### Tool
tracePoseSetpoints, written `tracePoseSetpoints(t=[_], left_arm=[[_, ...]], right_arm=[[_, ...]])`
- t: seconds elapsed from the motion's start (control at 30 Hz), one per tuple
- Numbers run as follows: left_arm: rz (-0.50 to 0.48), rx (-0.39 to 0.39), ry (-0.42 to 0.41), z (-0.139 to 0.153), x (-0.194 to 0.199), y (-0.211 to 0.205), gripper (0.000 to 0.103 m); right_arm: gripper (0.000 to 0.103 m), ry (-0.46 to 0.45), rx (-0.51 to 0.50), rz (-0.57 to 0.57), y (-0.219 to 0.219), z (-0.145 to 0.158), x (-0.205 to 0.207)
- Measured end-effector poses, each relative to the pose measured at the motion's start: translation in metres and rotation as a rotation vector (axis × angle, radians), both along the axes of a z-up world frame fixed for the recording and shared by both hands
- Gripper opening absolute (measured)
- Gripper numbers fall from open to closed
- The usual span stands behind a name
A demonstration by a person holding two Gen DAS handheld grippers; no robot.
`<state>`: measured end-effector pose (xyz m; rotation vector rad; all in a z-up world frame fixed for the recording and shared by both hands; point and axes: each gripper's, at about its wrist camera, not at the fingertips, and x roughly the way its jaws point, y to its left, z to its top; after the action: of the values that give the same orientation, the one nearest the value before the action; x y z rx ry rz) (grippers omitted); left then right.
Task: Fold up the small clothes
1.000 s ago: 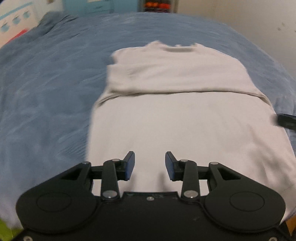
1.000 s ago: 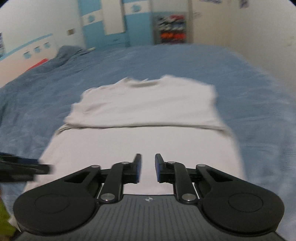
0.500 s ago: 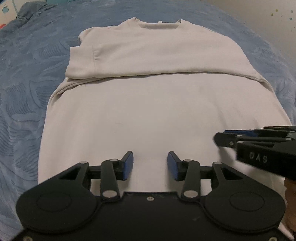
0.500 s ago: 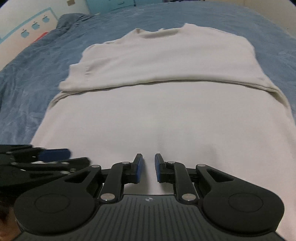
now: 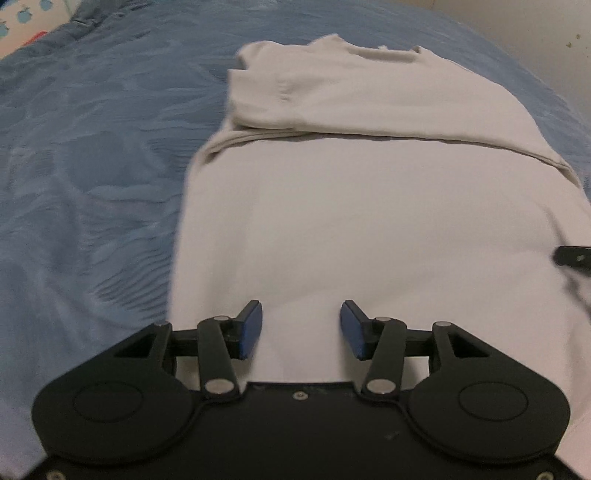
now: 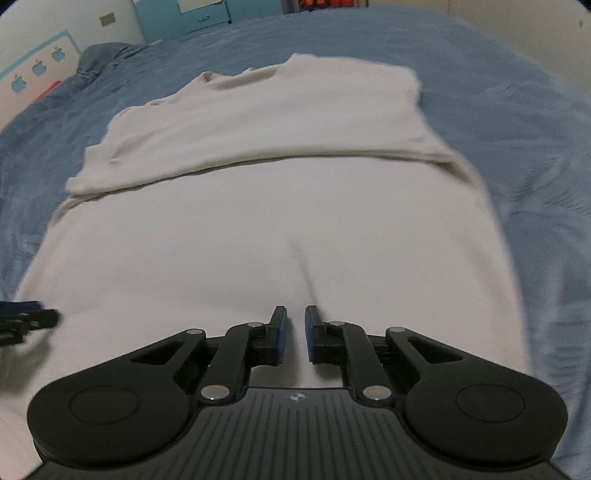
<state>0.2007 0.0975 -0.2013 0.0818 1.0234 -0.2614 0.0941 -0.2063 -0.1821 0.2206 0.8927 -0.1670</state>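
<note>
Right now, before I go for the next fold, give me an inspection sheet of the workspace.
Surface: blue bedspread, softly rippled.
Job's things: cream sweatshirt lying flat, sleeves folded across the chest, collar at the far end.
Clutter: nothing seen on the bed.
Grippers: left gripper over the near hem, jaws wide apart, empty; right gripper over the near hem, jaws narrowly apart with cloth showing through the gap, not clamped.
Cables: nothing seen.
Surroundings: blue cabinets and a pale wall with apple shapes beyond the bed.
</note>
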Motion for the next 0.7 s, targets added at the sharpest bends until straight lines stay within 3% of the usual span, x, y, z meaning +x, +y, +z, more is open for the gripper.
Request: tracePoseSetpoints(t=[0.1,0.23,0.3,0.4,0.57,0.7], left_arm=[[0.016,0.008,-0.001,-0.003,-0.010,0.015,0.051],[0.044,-0.017,0.006,-0.003,-0.021,0.034,0.051],[0.035,-0.019,0.011,0.002,-0.027,0.039,0.049],[0.045,-0.044,0.017,0.008,-0.013,0.041,0.049],[0.017,-0.042,-0.053,0.030,0.013,0.013,0.049],[-0.102,-0.044,-0.121,0.042,0.024,-0.030,0.049]], right_arm=[[0.014,0.015,-0.097,-0.042,-0.005,0.000,-0.010],[0.014,0.014,-0.083,-0.043,-0.016,-0.001,-0.019],[0.028,0.028,-0.132,-0.073,-0.014,0.001,-0.018],[0.034,0.023,-0.191,-0.077,-0.010,0.006,-0.019],[0.041,-0.018,-0.220,-0.062,0.002,0.020,-0.008],[0.041,-0.070,-0.173,0.012,0.024,0.029,0.020]])
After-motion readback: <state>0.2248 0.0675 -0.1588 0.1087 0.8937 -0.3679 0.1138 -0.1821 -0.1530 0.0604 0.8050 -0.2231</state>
